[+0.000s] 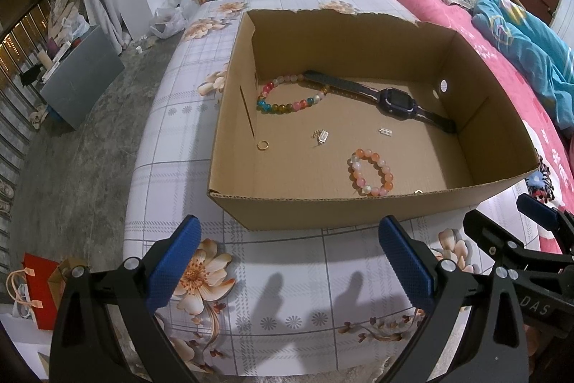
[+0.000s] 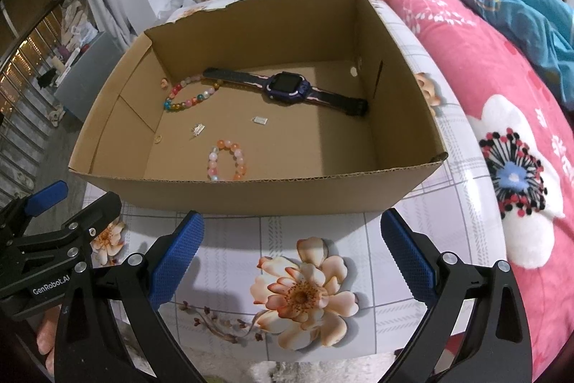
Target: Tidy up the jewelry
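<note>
Ahead of both tools: cardboard box [image 1: 358, 210], near rim just beyond the fingertips.
Left gripper [image 1: 287, 261]: spread wide, holding nothing.
Right gripper [image 2: 292, 257]: spread wide, holding nothing.
Jewelry: watch [image 1: 393, 97], multicolored bracelet [image 1: 287, 94], pink bracelet [image 1: 371, 173], ring [image 1: 263, 144] on the box floor.
Hard to make out: two small silver charms [image 1: 324, 135].

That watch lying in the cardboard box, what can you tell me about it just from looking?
The watch is a chunky smartwatch with a squarish dark screen, switched off, in a purple case, on a dark strap edged in pink. It looks like plastic or rubber. It lies unbuckled and stretched out flat, screen up, slanting across the far part of the cardboard box floor. One strap end reaches the multicolored bead bracelet, seemingly touching it; the other lies near the box's right wall. Neither gripper touches it.
</note>
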{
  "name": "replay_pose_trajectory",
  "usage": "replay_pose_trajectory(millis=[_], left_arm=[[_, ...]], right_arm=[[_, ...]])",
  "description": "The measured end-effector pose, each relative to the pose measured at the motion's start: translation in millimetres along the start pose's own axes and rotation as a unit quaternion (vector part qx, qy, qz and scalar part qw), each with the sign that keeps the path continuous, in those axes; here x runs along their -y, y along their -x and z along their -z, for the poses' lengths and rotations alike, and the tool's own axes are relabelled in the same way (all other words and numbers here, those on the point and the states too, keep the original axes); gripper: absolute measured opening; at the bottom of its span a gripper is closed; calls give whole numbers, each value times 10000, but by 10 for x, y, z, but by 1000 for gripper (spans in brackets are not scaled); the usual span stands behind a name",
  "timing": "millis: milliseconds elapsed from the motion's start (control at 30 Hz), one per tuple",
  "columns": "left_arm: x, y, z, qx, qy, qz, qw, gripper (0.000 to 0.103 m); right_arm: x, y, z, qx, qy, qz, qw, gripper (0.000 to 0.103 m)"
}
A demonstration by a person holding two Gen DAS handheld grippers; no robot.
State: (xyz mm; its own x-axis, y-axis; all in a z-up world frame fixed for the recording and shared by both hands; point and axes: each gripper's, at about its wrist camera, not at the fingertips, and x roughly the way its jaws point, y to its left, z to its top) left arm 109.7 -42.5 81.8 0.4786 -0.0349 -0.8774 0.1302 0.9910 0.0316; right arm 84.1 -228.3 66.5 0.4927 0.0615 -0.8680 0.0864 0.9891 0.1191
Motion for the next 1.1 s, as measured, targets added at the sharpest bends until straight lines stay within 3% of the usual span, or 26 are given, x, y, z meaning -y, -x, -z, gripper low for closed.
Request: replay_pose_trajectory(millis=[1100], left_arm=[[-4,-7,-3,5,0,7,10000,97]], right_arm=[[-4,4,-3,5,2,4,10000,95]])
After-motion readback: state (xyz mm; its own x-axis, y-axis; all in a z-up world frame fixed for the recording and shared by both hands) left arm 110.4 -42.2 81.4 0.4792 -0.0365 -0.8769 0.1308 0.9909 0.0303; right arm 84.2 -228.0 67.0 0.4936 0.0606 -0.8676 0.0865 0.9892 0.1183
